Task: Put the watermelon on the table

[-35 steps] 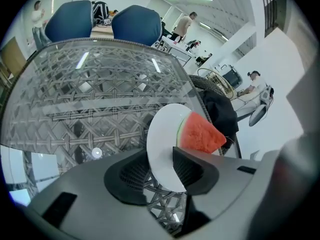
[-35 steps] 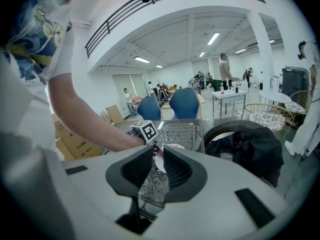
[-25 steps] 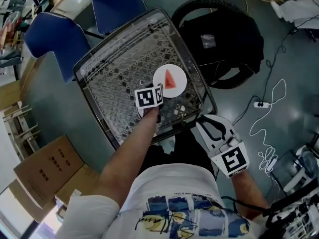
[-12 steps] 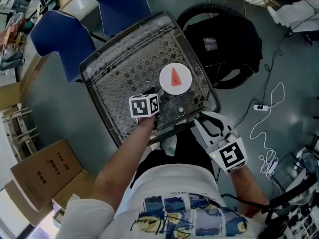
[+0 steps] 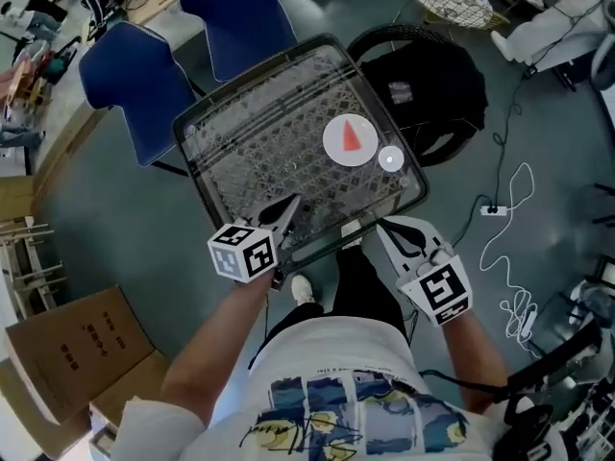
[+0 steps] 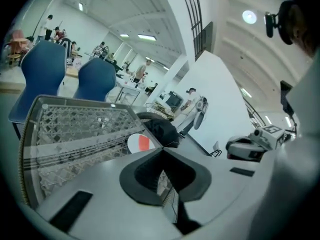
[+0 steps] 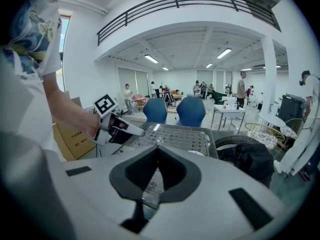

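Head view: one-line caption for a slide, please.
Watermelon slice on a white plate on the mesh table; left gripper and right gripper, both shut and empty, near its front edge.

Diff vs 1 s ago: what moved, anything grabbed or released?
The left gripper pulled back from the plate toward the person, to the near edge of the table. Its jaws, open before, closed on nothing. Unchanged: the watermelon slice lies on the plate on the table, and the right gripper stays by the near edge, shut and empty.
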`<state>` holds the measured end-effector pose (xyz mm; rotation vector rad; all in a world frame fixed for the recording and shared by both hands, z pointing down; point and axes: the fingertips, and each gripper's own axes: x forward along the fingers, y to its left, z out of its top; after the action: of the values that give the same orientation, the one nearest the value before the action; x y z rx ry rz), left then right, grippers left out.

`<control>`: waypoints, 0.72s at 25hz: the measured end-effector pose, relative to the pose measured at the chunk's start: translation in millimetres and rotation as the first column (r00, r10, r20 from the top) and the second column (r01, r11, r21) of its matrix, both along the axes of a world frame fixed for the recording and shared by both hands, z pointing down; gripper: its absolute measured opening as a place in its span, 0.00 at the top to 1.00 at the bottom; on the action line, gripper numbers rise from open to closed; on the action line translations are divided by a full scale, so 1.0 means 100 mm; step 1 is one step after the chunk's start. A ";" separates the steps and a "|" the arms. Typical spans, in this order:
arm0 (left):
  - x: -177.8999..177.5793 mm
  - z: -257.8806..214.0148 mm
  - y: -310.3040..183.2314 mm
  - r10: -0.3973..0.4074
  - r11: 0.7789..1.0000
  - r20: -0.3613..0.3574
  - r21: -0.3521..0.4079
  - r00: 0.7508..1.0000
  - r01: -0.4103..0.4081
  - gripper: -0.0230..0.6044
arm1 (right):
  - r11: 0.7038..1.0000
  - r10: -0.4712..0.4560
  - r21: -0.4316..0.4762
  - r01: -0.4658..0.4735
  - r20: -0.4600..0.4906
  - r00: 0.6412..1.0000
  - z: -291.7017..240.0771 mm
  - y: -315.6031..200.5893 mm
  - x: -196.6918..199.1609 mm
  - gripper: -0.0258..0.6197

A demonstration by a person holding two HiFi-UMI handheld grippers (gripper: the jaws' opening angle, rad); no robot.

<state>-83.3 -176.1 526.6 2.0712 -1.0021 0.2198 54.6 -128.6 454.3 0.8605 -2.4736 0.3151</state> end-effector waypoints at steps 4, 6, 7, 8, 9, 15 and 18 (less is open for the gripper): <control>-0.26 -0.57 0.61 0.058 0.993 -0.027 0.108 0.998 -0.055 0.95 | 0.999 -0.011 0.031 0.011 -0.003 1.000 -0.20 0.42 -0.27 0.95; -0.33 -0.84 0.90 0.109 0.982 -0.034 0.161 0.993 -0.102 0.95 | 0.998 -0.017 0.058 0.017 -0.002 1.000 -0.31 0.61 -0.41 0.95; -0.36 -0.96 1.04 0.137 0.975 -0.032 0.182 0.990 -0.129 0.95 | 0.997 -0.019 0.072 0.019 -0.002 1.000 -0.36 0.69 -0.48 0.95; -0.40 -1.06 1.16 0.160 0.968 -0.025 0.201 0.987 -0.152 0.95 | 0.996 -0.021 0.085 0.021 -0.001 1.000 -0.41 0.77 -0.55 0.95; -0.44 -1.16 1.30 0.176 0.962 -0.015 0.216 0.984 -0.169 0.95 | 0.995 -0.025 0.093 0.024 0.001 1.000 -0.47 0.87 -0.62 0.95; -0.68 -1.60 1.96 0.204 0.934 0.034 0.292 0.978 -0.205 0.95 | 0.992 -0.043 0.123 0.040 0.017 0.999 -0.72 1.39 -0.93 0.95; -0.77 -1.82 2.22 0.234 0.914 0.046 0.329 0.971 -0.236 0.95 | 0.988 -0.045 0.150 0.042 0.022 0.999 -0.86 1.55 -1.07 0.95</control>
<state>-160.0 45.7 344.3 2.5048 -0.8337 0.1887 -52.2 26.3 367.8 0.8655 -2.5609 0.1274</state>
